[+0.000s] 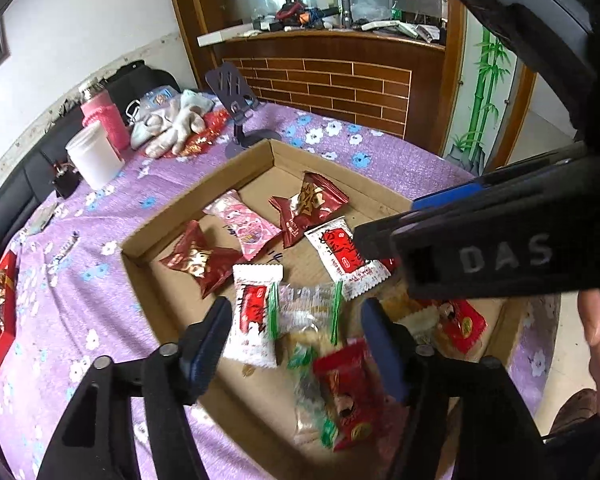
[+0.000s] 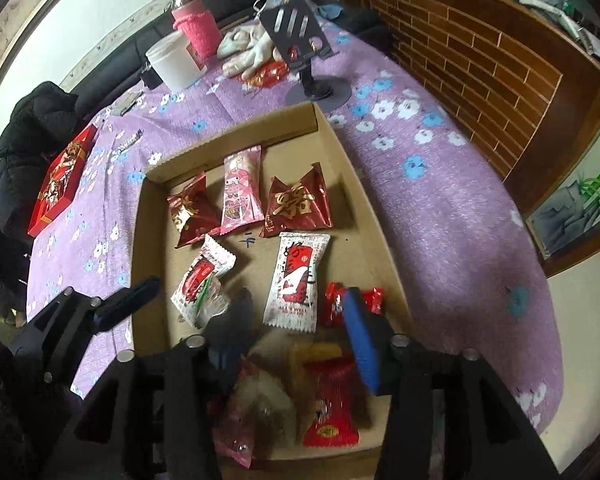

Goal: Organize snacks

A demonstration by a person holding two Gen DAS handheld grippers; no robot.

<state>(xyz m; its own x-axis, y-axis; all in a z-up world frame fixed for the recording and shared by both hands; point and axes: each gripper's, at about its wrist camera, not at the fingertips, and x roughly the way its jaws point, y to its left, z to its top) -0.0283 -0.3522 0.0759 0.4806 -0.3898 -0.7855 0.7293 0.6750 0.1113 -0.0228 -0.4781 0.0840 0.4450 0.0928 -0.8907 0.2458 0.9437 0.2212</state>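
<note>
Shallow corrugated cardboard tray (image 2: 342, 152) on a purple floral tablecloth (image 2: 440, 208), holding crinkled foil and plastic snack packets. Far row: two glossy dark-red pillow packs (image 2: 298, 206) flanking a pink printed packet (image 2: 242, 192). Middle: two white packets with serrated ends and red labels (image 2: 296, 280). Near edge: clear wrappers with green trim (image 1: 306, 320) and red packets (image 2: 330, 404), blurred. Left gripper (image 1: 296, 332) above the clear wrappers, jaws apart, blue pads (image 1: 380, 344) pressing on nothing. Right gripper (image 2: 296, 332) likewise parted over the near packets, empty. Behind the tray: white plastic tub (image 1: 94, 156), pink knitted bottle sleeve (image 1: 104, 118), dark phone stand (image 2: 300, 36).
</note>
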